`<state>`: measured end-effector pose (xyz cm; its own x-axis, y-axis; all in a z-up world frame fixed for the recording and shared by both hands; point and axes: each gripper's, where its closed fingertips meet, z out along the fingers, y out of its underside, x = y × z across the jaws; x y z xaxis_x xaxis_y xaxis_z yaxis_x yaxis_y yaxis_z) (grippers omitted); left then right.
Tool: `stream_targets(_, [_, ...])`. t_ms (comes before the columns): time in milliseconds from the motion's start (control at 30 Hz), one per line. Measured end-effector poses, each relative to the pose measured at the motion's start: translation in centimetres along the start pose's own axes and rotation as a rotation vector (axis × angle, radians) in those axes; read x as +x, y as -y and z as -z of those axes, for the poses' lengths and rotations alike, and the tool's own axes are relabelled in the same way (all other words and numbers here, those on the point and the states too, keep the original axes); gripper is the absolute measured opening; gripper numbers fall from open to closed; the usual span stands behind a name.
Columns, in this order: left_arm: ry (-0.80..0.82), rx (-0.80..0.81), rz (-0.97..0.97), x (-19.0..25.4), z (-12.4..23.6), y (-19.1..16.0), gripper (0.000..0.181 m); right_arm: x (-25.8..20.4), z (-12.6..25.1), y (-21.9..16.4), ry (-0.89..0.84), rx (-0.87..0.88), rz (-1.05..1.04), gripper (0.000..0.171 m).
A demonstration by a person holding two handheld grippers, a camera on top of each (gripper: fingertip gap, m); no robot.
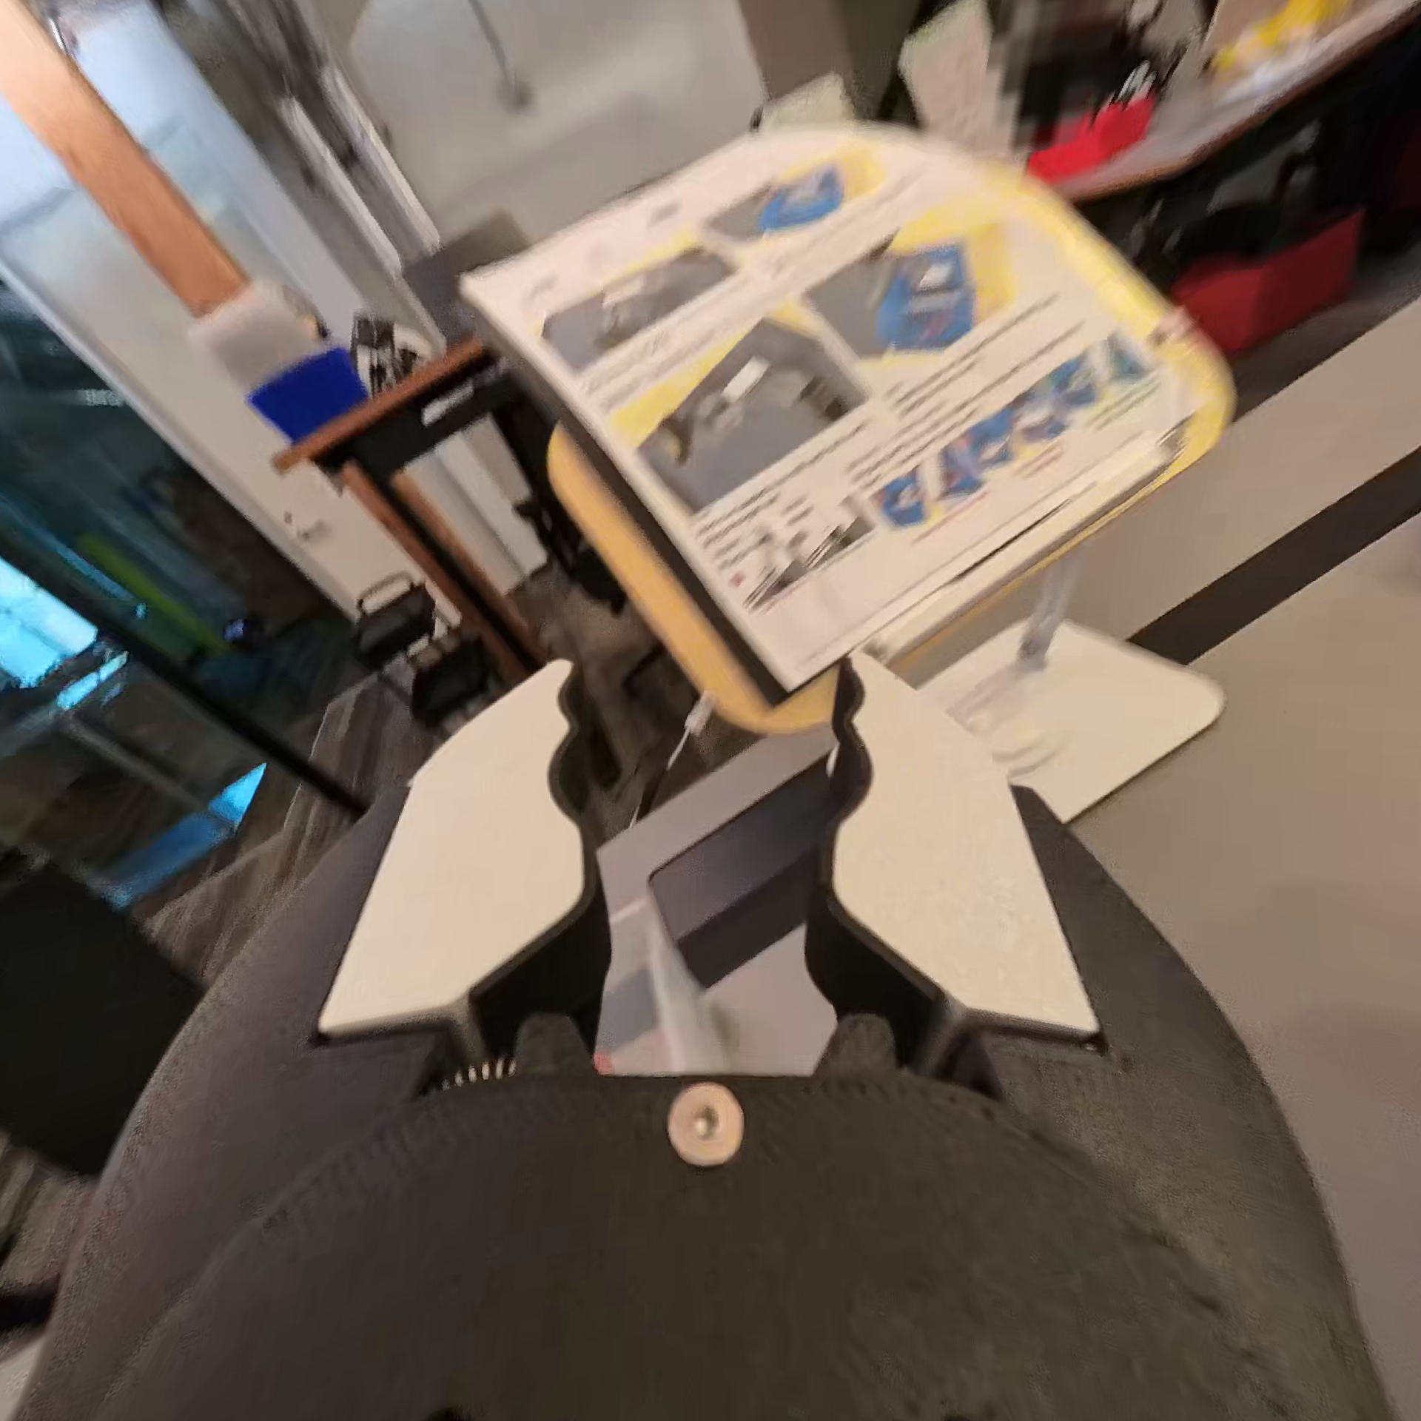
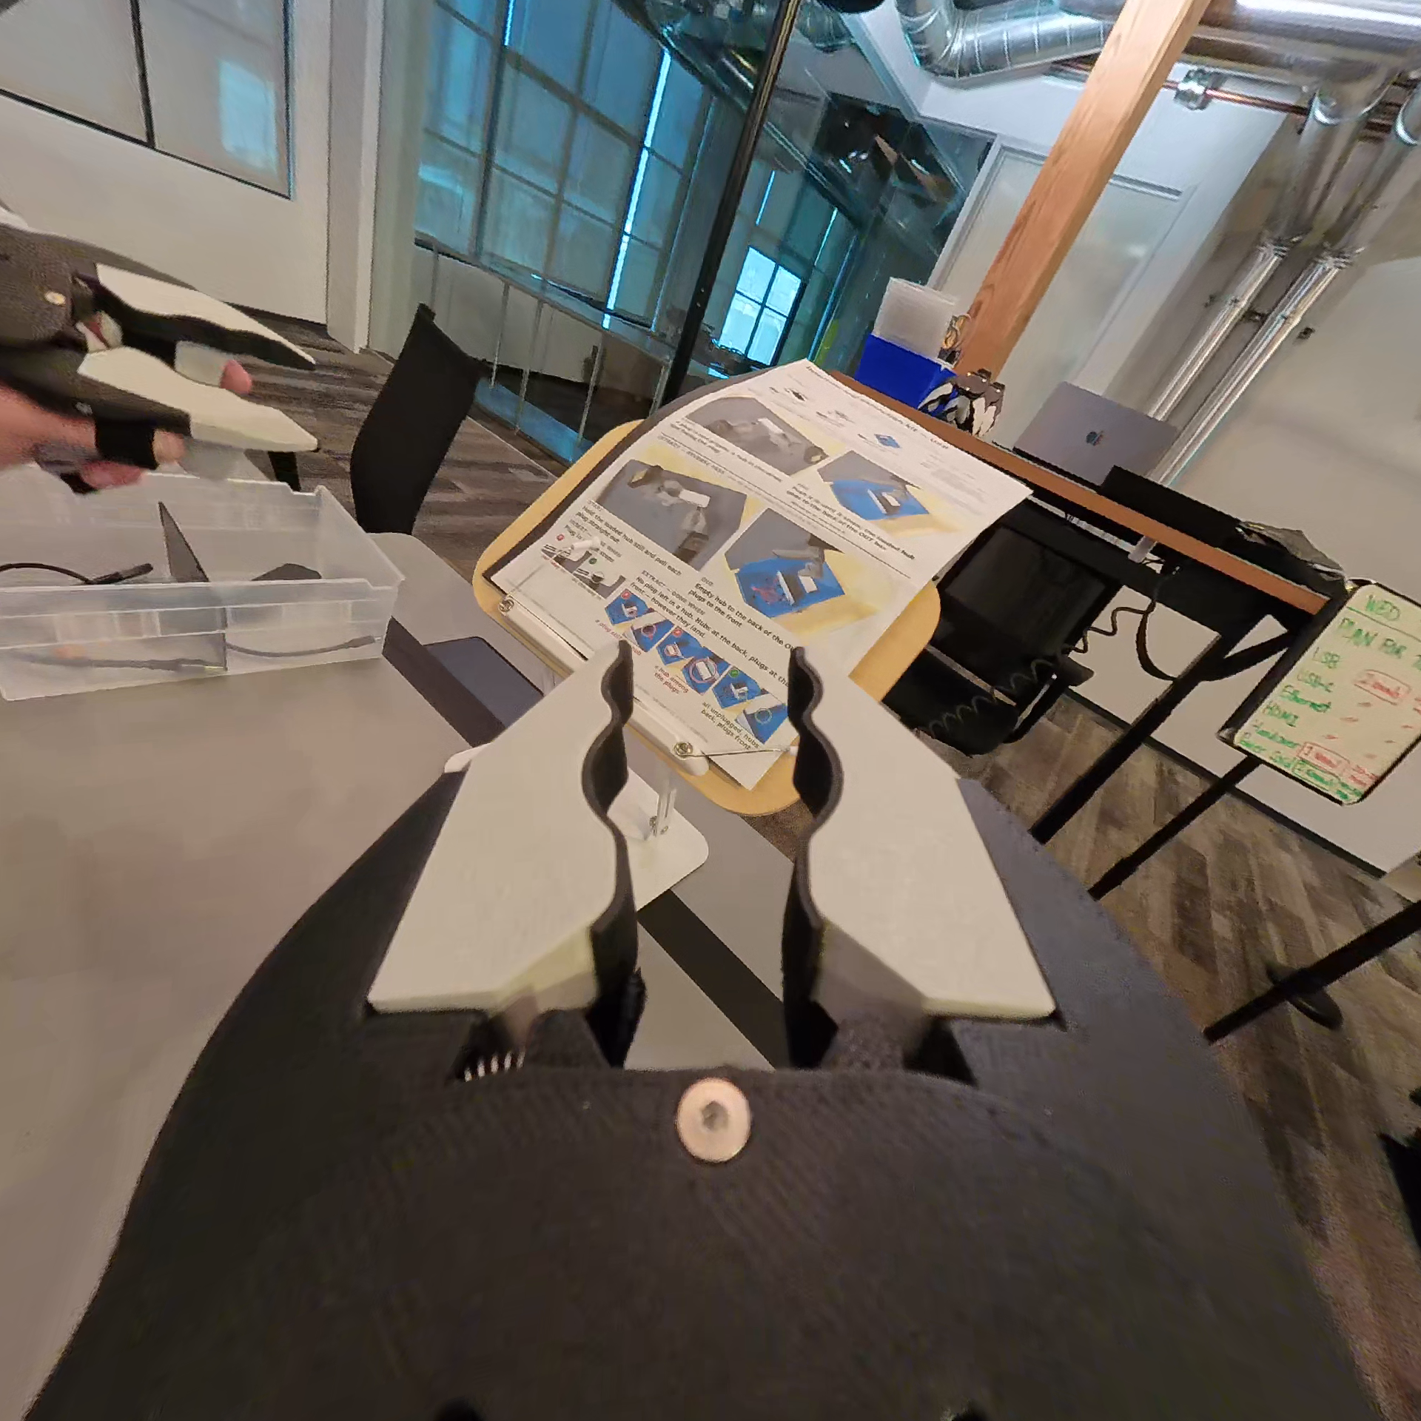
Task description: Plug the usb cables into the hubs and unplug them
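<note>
We see the grey table under both tongs. Left of the right gripper, whose fingers stand apart and empty, the clear bin holds USB cables; the left gripper hangs above it, also apart.

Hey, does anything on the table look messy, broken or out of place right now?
Nothing stands out. The clear bin sits flat on the grey table with dark cables loose inside; the instruction sheet rests on its stand. Both grippers, left and right, are open and empty.
</note>
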<state>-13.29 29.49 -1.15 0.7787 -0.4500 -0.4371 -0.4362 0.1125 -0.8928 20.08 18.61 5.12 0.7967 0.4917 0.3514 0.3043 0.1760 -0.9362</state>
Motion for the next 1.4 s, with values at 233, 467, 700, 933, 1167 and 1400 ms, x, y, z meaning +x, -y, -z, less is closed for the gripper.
stream_targets(233, [0.036,-0.558,0.101,-10.3,-0.6,-13.3,0.061,-0.1,-1.3,-1.6,0.015,-0.045,-0.005,0.038])
stream_targets(467, [-0.017,-1.054,0.173,-11.6,-0.9,-26.1,0.069,-1.1,-3.1,-3.2,0.050,-0.101,0.008,0.037])
stream_targets(700, [-0.047,-1.352,0.240,-11.7,-1.3,-32.4,0.062,-1.5,-3.2,-3.1,0.071,-0.091,0.009,0.038])
stream_targets(933, [-0.147,-1.480,0.297,-10.6,-0.7,-36.0,0.059,-1.4,-3.4,-3.2,0.082,-0.087,-0.001,0.039])
stream_targets(1167, [-0.168,-1.584,0.243,-10.6,-0.8,-36.6,0.050,-1.7,-3.9,-3.8,0.094,-0.105,-0.005,0.039])
stream_targets(1400, [-0.133,-1.537,0.221,-10.7,-1.7,-36.2,0.022,-1.8,-3.9,-3.7,0.095,-0.102,0.002,0.039])
